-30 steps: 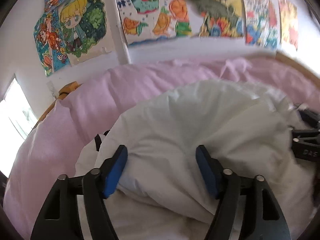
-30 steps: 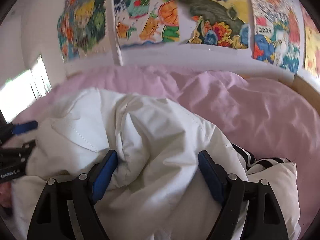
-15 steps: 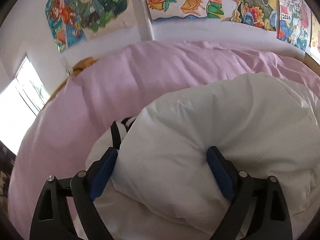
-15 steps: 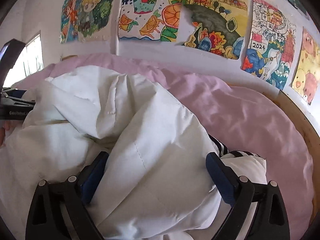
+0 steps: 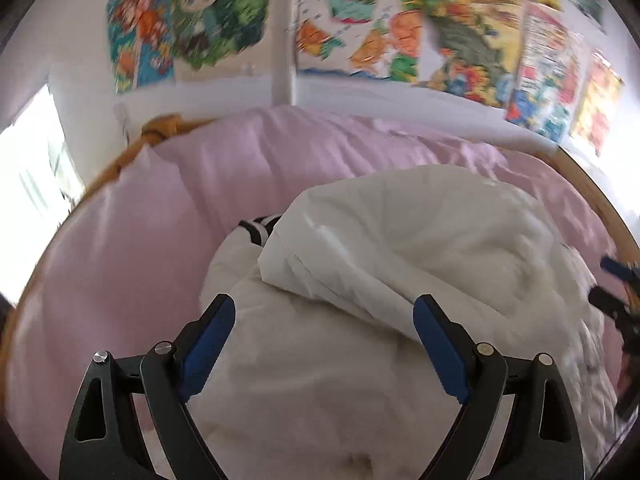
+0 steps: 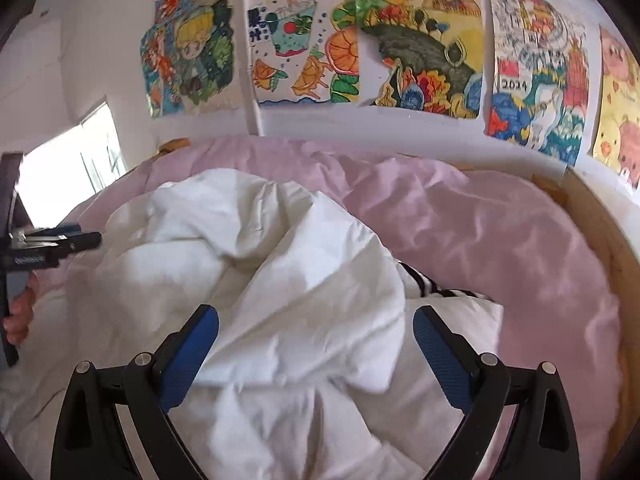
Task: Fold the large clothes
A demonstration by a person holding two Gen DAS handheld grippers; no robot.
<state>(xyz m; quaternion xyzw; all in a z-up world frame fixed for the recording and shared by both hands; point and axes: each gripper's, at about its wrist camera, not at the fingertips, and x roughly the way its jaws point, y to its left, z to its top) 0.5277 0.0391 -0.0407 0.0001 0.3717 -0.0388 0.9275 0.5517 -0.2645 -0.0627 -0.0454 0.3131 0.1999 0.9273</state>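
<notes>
While both tools hang over it, the puffy white padded jacket [image 5: 400,280] lies bunched in a heap on the pink bedsheet [image 5: 140,260], roughly mid-bed, with a black-and-white striped cuff [image 5: 260,226] poking out at its left edge and another [image 6: 424,282] at its right.

Left gripper [image 5: 324,340]: jaws spread wide, nothing between the blue pads [image 5: 206,342], fabric only underneath. Right gripper [image 6: 316,344]: same, wide apart, holding nothing, a fold of jacket bulging up between the fingers without being pinched.

Step in hand, my read: getting a grip to spread the heap flat before any fold. To do it well:
- pick one layer at a seam or hem edge, not a fistful of padding; thick fill likely slips out of the pads
- grab at two well-separated points, e.g. near each striped cuff, then pull apart
- lift enough to let tucked layers drop free, else wrinkles get trapped
- keep the two tools apart; the left one's tip shows at the left edge of the right view, near the jacket

Counts: one jacket, two striped cuffs visible, two grippers, one bedsheet, one wooden bed frame [image 6: 592,216], at least five colourful drawings [image 6: 416,40] taped on the far wall, one bright window [image 6: 68,160] far left.
</notes>
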